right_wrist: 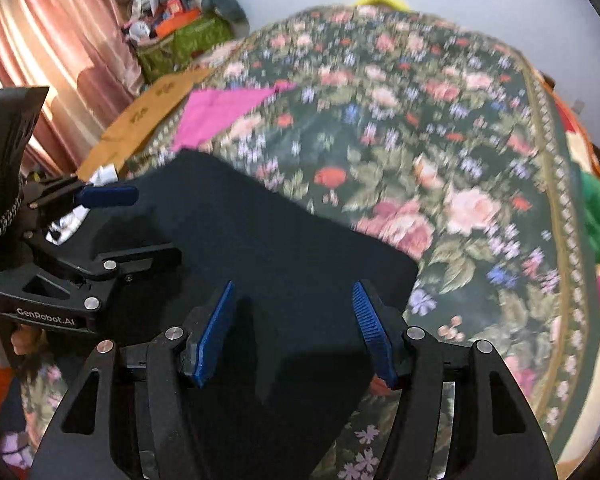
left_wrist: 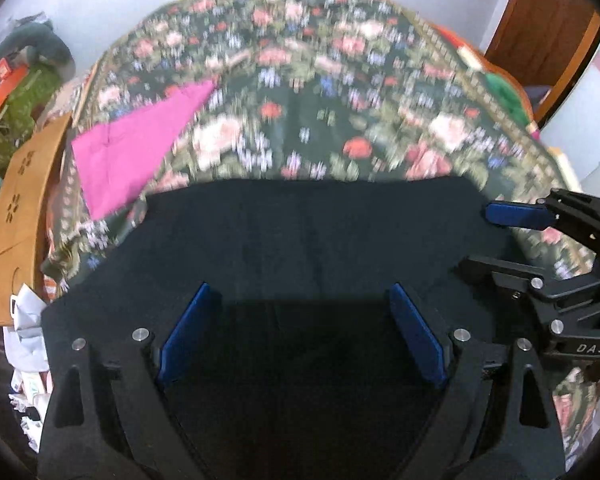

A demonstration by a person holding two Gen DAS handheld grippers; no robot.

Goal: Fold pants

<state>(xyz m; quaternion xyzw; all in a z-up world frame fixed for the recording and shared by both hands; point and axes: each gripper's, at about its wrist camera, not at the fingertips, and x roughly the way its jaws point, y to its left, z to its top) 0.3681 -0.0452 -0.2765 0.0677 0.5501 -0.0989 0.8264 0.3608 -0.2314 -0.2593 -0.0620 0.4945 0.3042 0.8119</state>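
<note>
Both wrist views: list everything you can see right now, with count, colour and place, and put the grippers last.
pants: one, dark navy, lying flat and partly folded on the near part of the bedspread, under both grippers
bedspread: one, dark green with pink and red flowers, covering the bed
pink cloth: one, magenta, flat on the bedspread beyond the pants, toward the cardboard side
cardboard: one sheet, brown, at the bed's edge next to the pink cloth
curtain: one, pink, at the far side of the room beyond the cardboard
clutter pile: several items, green, orange and grey, against the wall
left gripper: black with blue pads, open over the pants
right gripper: black with blue pads, open over the pants' corner, nothing pinched
</note>
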